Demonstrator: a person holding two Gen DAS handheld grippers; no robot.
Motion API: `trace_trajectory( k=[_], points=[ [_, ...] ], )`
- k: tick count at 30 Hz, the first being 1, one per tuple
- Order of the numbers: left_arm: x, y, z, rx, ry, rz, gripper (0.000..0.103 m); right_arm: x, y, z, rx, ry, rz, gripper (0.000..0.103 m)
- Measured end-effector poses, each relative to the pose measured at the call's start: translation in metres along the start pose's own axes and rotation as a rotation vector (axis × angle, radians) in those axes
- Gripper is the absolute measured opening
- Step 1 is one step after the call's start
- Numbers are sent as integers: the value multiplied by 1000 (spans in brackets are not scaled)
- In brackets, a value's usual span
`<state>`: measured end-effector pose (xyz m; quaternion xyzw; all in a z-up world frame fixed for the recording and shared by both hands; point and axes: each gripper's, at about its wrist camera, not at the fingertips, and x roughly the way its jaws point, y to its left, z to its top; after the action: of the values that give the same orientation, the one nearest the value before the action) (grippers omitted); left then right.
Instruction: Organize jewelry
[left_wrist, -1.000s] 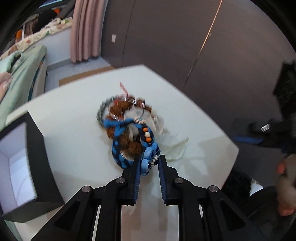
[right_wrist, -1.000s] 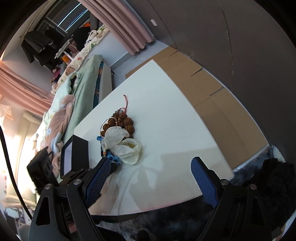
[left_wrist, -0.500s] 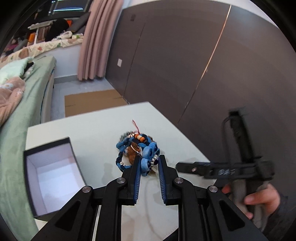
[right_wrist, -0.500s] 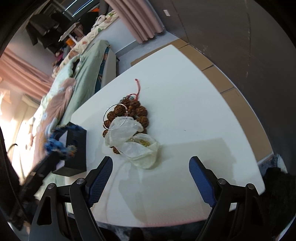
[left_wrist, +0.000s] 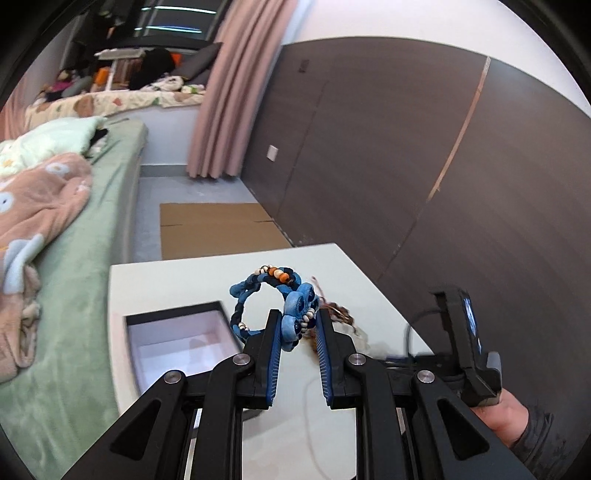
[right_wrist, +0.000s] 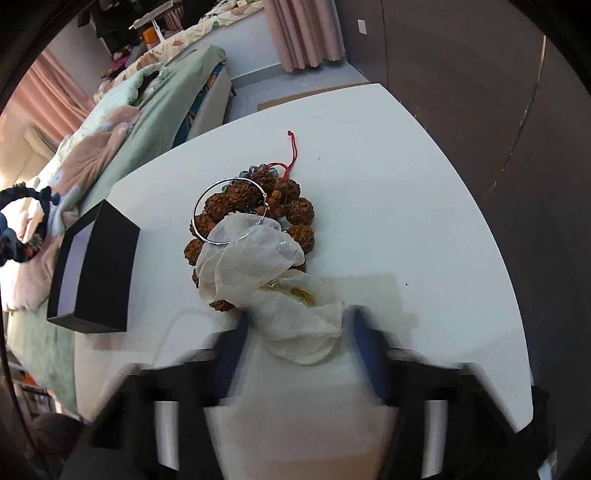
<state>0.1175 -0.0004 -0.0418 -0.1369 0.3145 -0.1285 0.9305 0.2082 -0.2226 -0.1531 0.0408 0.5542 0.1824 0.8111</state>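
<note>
White table (right_wrist: 388, 206): left gripper (left_wrist: 297, 325) clamps blue bracelet (left_wrist: 273, 299); right gripper (right_wrist: 295, 328), blurred, seemingly closing around pouch (right_wrist: 280, 291).

The right tongs (right_wrist: 295, 332), blurred, have just been closing around the near edge of a sheer white pouch (right_wrist: 266, 280) on the white tabletop (right_wrist: 406, 221). Behind the pouch lie brown beads (right_wrist: 295, 210) and a silver bangle (right_wrist: 229, 210); left of it stands a black box (right_wrist: 96, 273).
</note>
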Motion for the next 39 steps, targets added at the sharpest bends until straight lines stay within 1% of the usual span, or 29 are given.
trace_trajectory(
  k=[1, 2, 3, 5, 9, 13, 15, 16, 18, 19, 20, 21, 23, 26, 27, 30, 34, 36, 37, 38, 39],
  points=[
    [-2, 6, 1, -15, -6, 9, 19, -1, -1, -2, 6, -3, 12, 4],
    [-4, 12, 2, -27, -11, 21, 19, -4, 0, -4, 1, -13, 3, 4],
    [-6, 16, 4, -35, -14, 31, 19, -11, 1, -4, -6, -36, 4, 4],
    [-7, 24, 6, -57, -15, 44, 19, -25, 2, -6, -5, -88, 65, 3],
    [-8, 37, 7, -96, -2, 45, 19, -54, 7, -7, -16, -184, 169, 3],
    [-4, 42, 7, -110, 21, 33, 19, -76, 15, -6, -23, -256, 248, 3],
    [1, 45, 6, -120, 53, 28, 20, -84, 22, -3, -23, -278, 271, 3],
    [4, 47, 6, -131, 68, 13, 24, -89, 26, 0, -25, -287, 282, 3],
    [5, 52, 5, -154, 82, -8, 48, -101, 33, 4, -35, -303, 298, 3],
    [3, 54, 5, -165, 71, -6, 73, -108, 39, 7, -46, -314, 308, 3],
    [-1, 55, 6, -171, 53, -6, 82, -113, 48, 11, -57, -325, 317, 3],
    [-6, 57, 7, -178, 29, -6, 82, -121, 55, 15, -72, -338, 328, 3],
    [-13, 61, 10, -189, 9, 9, 82, -133, 66, 20, -91, -349, 347, 3],
    [-20, 68, 14, -207, -13, 39, 82, -146, 89, 28, -128, -350, 387, 3],
    [-24, 71, 15, -214, -22, 48, 82, -150, 92, 25, -136, -349, 397, 3],
    [-34, 79, 17, -229, -49, 66, 82, -150, 114, 26, -164, -324, 447, 3],
    [-48, 98, 19, -271, -79, 83, 82, -135, 136, 31, -182, -279, 487, 3],
    [-52, 106, 20, -284, -89, 95, 82, -125, 147, 31, -188, -248, 514, 4],
    [-54, 109, 20, -290, -91, 99, 82, -117, 152, 32, -195, -219, 525, 6],
    [-56, 113, 20, -301, -95, 103, 83, -107, 156, 34, -198, -180, 532, 11],
    [-58, 115, 20, -311, -99, 102, 85, -97, 160, 35, -198, -141, 539, 34]
  ],
)
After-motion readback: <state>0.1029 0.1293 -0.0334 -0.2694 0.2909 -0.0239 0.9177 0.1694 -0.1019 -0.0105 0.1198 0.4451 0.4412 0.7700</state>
